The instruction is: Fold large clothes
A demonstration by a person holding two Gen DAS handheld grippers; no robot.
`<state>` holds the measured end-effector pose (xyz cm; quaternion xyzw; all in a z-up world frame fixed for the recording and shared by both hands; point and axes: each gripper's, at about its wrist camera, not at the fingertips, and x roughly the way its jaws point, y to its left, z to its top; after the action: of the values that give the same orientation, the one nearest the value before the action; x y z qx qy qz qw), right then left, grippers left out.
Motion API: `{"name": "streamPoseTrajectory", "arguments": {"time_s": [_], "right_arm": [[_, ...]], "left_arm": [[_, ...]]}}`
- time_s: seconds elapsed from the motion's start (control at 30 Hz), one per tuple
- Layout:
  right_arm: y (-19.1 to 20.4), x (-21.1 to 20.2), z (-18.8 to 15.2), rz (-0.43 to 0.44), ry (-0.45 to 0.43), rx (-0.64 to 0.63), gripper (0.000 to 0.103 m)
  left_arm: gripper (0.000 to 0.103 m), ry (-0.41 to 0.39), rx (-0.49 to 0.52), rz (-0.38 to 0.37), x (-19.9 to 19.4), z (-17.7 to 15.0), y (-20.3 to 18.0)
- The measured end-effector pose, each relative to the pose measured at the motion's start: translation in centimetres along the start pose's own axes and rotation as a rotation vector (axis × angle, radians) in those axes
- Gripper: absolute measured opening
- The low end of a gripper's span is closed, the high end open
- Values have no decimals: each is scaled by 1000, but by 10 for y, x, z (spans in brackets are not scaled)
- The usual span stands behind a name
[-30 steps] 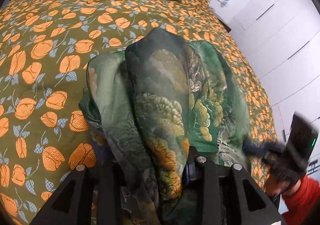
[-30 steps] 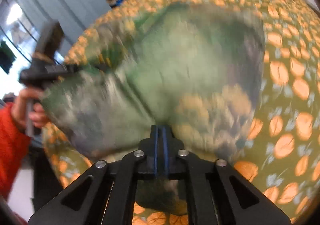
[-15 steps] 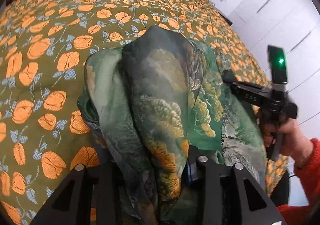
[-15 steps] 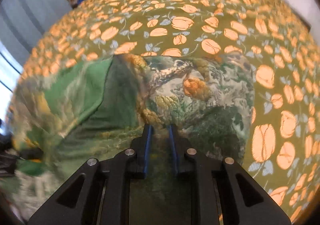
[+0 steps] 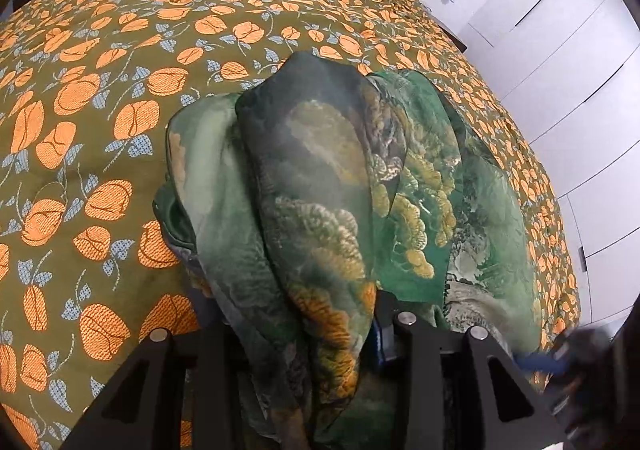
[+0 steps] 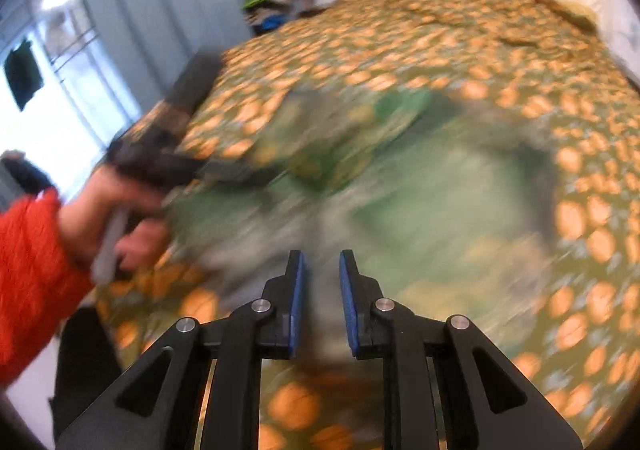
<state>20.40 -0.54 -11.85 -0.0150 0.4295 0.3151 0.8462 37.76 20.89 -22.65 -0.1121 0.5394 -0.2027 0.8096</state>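
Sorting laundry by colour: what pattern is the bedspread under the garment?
Olive bedspread with orange flowers and pale blue leaves; clearest in the left wrist view.

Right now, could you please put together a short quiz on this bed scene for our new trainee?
1. True or false: the left hand-held gripper has the green printed garment bunched between its fingers.
2. Which hand-held gripper has nothing between its blue pads?
A. left
B. right
C. both
3. Fill in: the garment lies on a bedspread printed with ____ flowers.

Key
1. True. The cloth drapes over and between the fingers.
2. B. Its jaws stand slightly apart with a bare gap.
3. Orange, on an olive ground.
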Motion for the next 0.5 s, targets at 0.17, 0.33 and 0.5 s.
{"name": "streamPoseTrajectory", "arguments": {"time_s": [0.17, 0.33, 0.5], "right_arm": [[-8, 49, -13, -29, 84, 80, 17], [-15, 73, -16, -63, 96, 41, 13], [-12, 70, -8, -71, 96, 13, 13]], "left_arm": [[39, 0, 7, 30, 7, -4, -2], [39, -13, -42, 17, 19, -2, 9], [42, -41, -60, 28, 10, -6, 4]]}}
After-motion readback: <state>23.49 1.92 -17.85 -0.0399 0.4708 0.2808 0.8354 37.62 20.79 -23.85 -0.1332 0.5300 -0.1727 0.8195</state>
